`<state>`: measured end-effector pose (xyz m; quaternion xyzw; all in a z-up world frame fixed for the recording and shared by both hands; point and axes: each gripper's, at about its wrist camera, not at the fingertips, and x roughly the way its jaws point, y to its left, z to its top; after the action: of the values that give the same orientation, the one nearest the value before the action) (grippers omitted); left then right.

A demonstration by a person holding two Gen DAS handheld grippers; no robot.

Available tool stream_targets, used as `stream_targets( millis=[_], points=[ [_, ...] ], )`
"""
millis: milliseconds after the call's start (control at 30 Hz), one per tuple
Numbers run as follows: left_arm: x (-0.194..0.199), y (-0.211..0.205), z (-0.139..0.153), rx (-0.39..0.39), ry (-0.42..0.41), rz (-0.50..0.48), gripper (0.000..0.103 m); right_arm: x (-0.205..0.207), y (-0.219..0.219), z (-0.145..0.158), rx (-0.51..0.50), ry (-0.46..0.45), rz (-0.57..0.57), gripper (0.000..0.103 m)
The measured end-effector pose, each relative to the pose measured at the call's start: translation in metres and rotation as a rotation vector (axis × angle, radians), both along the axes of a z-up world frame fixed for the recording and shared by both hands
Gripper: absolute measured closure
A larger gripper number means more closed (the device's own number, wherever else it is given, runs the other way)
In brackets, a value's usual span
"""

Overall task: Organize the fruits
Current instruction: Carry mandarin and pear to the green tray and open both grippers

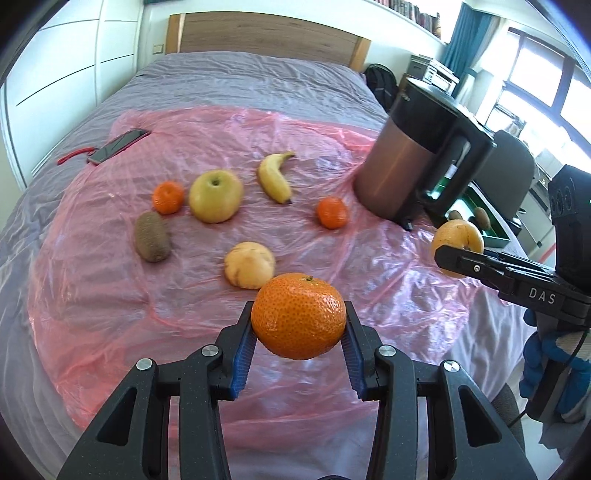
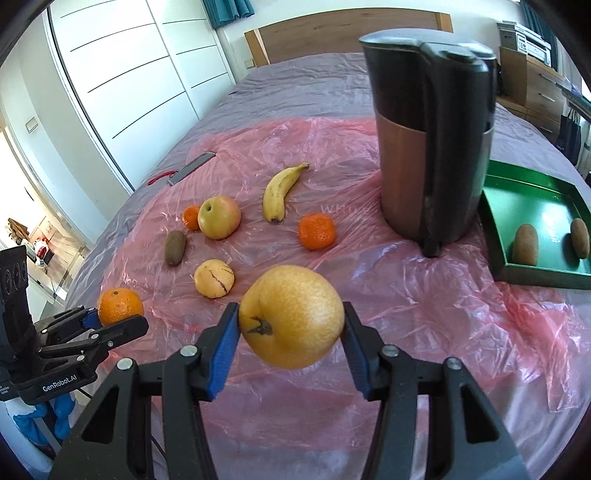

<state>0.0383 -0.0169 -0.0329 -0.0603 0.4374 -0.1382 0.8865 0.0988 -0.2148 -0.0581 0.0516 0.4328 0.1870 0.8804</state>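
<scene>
The left gripper (image 1: 298,325) has its blue ribbed fingers (image 1: 243,354) clamped on a pebbly-skinned mandarin (image 1: 298,315); the right gripper (image 2: 291,325) grips a round, speckled yellow pear (image 2: 291,315), both held above a crinkled pink plastic sheet (image 2: 424,295). Left of the tall copper-and-black kettle (image 2: 428,140) lie a curved banana (image 2: 279,190), a smooth apple (image 2: 218,217), two mandarins, a fuzzy kiwi (image 2: 174,247) and a pale cracked fruit (image 2: 214,278). Right of the kettle, a green tray (image 2: 532,275) holds two kiwis. The sheet covers a grey-blanketed bed (image 1: 240,77) with a wooden headboard (image 1: 266,35) and white wardrobe doors (image 2: 147,74) beside it.
</scene>
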Motion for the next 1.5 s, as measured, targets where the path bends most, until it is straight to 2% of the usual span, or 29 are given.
stream_targets(
  millis=[500,833,967,1200,1500],
  points=[
    [0.003,-0.108,0.035,0.003,-0.002,-0.18,0.065,-0.018,-0.11,0.013,0.027,-0.051,-0.162,0.074],
    [0.036,-0.208,0.069,0.016,-0.048,-0.347,0.065,0.009,-0.197,0.024,0.017,-0.098,-0.297,0.074],
    [0.058,-0.249,0.074,0.025,-0.061,-0.409,0.065,0.025,-0.23,0.02,0.013,-0.106,-0.346,0.074],
    [0.108,-0.32,0.065,0.045,-0.06,-0.466,0.065,0.061,-0.275,0.007,-0.006,-0.105,-0.395,0.074],
    [0.177,-0.379,0.019,0.083,-0.017,-0.439,0.065,0.101,-0.321,-0.029,-0.021,-0.074,-0.428,0.074]
  ],
)
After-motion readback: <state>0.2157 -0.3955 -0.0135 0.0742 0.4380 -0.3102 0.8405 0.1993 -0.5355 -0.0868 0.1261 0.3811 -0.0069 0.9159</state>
